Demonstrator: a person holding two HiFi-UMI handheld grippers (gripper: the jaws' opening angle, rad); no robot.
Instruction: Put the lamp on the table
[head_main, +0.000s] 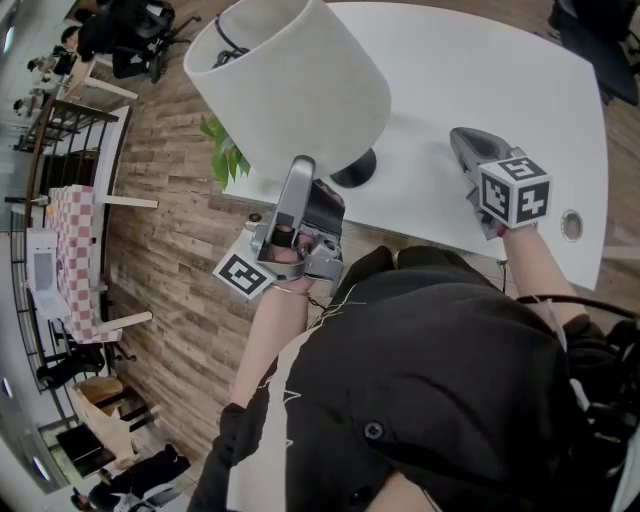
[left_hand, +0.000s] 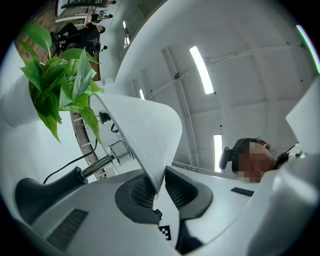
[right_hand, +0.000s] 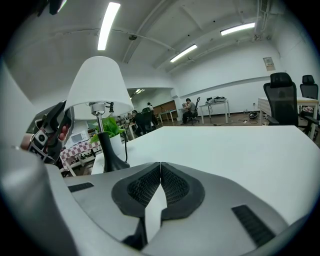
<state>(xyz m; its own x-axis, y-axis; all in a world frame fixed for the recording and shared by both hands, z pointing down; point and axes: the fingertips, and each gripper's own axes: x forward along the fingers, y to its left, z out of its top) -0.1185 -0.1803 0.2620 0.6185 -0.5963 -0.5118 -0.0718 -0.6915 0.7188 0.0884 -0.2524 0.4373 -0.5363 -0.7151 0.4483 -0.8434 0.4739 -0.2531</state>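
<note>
The lamp has a white shade (head_main: 300, 80) on a chrome stem (left_hand: 102, 164) and a black base (head_main: 355, 170). Its base stands on the white table (head_main: 480, 70), close to the near left edge. My left gripper (head_main: 302, 168) is shut on the lower rim of the shade (left_hand: 145, 135), with the thin rim pinched between its pads (left_hand: 142, 192). My right gripper (head_main: 465, 145) lies low over the table to the right of the lamp, shut and holding nothing. From the right gripper view, the lamp (right_hand: 100, 90) stands at the left beyond the shut jaws (right_hand: 160, 172).
A green potted plant (head_main: 225, 155) stands just behind the lamp by the table's left edge. A round cable port (head_main: 571, 225) sits in the table at the right. A black cord (left_hand: 65, 167) runs from the lamp base. Office chairs (right_hand: 282, 97) and desks stand farther off.
</note>
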